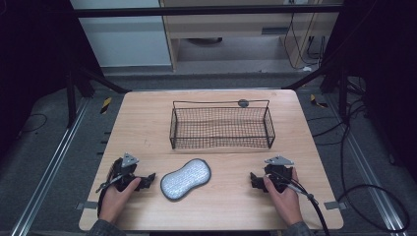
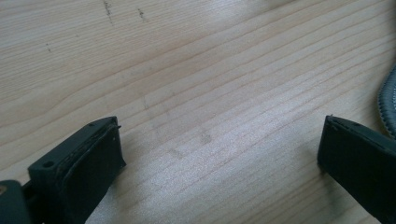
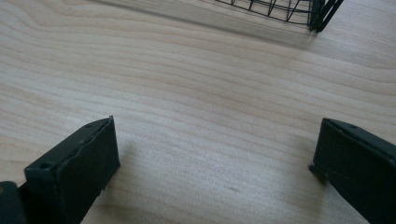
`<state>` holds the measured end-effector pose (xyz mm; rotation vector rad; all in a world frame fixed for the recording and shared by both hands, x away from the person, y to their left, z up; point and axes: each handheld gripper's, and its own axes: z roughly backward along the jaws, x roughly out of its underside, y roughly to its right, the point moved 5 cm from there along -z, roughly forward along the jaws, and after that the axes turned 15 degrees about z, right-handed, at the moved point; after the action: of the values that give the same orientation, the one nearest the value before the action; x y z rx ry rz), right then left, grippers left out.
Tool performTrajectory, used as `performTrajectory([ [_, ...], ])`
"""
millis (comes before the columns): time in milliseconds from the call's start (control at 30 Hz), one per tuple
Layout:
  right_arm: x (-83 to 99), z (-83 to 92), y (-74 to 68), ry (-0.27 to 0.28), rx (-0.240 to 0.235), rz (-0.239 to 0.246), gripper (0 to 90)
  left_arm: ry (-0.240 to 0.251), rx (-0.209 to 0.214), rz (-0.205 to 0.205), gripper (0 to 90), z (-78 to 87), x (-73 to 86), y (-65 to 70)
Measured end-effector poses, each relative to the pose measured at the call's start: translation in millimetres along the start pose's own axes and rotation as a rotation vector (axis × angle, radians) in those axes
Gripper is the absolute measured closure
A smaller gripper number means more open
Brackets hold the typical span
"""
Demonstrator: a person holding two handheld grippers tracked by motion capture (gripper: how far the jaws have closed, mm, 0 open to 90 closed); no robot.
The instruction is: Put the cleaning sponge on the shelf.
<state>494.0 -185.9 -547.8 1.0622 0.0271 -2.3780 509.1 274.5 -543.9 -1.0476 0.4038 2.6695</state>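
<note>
I see my left claw [image 1: 146,180] and right claw [image 1: 254,180] both released, jaws spread wide over bare bench [image 1: 147,123] wood. The grey scrubbing pad [image 1: 186,178] lies flat between them, just beside the left one. The black wire basket [image 1: 221,126] stands beyond.

High view down and forward over the table [image 1: 147,113]; both gripper views low, close on the same tabletop.
</note>
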Motion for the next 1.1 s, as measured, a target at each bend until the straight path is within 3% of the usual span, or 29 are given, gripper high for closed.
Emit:
performTrajectory([
  [333,-1.5,-1.0,-0.6,0.002,-0.009,0.001,0.4,-0.002,0.014,0.011,3.6,3.7,-0.3,5.2],
  [367,-1.6,-1.0,-0.6,0.002,-0.009,0.001,0.4,-0.008,-0.011,-0.032,3.6,8.6,-4.3,10.0],
  [433,-1.6,-1.0,-0.6,0.002,-0.009,0.001,0.4,-0.009,-0.010,-0.049,3.5,11.7,-7.0,13.2],
  [500,-1.5,-1.0,-0.8,0.001,-0.008,0.000,0.4,-0.008,-0.024,-0.092,3.4,22.1,-16.8,23.6],
  [667,-1.1,-0.7,-1.0,0.001,-0.002,-0.001,0.4,-0.018,-0.014,-0.115,3.9,33.5,-30.4,37.9],
  [933,-1.1,-0.7,-1.1,0.001,-0.005,0.003,0.3,-0.116,0.041,-0.199,6.6,41.1,-44.2,68.5],
  [1000,-1.2,-0.9,-1.0,0.001,-0.008,0.005,0.3,-0.158,0.053,-0.235,7.2,41.9,-46.7,78.9],
  [1033,-1.7,-1.1,-1.2,0.000,-0.012,0.004,0.3,-0.186,0.054,-0.273,8.5,41.2,-49.4,87.9],
  [1067,-1.7,-1.1,-1.2,0.000,-0.012,0.004,0.3,-0.186,0.054,-0.273,8.5,41.2,-49.4,87.9],
  [1100,-1.8,-1.2,-1.2,0.001,-0.013,0.005,0.3,-0.208,0.050,-0.304,8.4,38.5,-51.6,95.4],
])
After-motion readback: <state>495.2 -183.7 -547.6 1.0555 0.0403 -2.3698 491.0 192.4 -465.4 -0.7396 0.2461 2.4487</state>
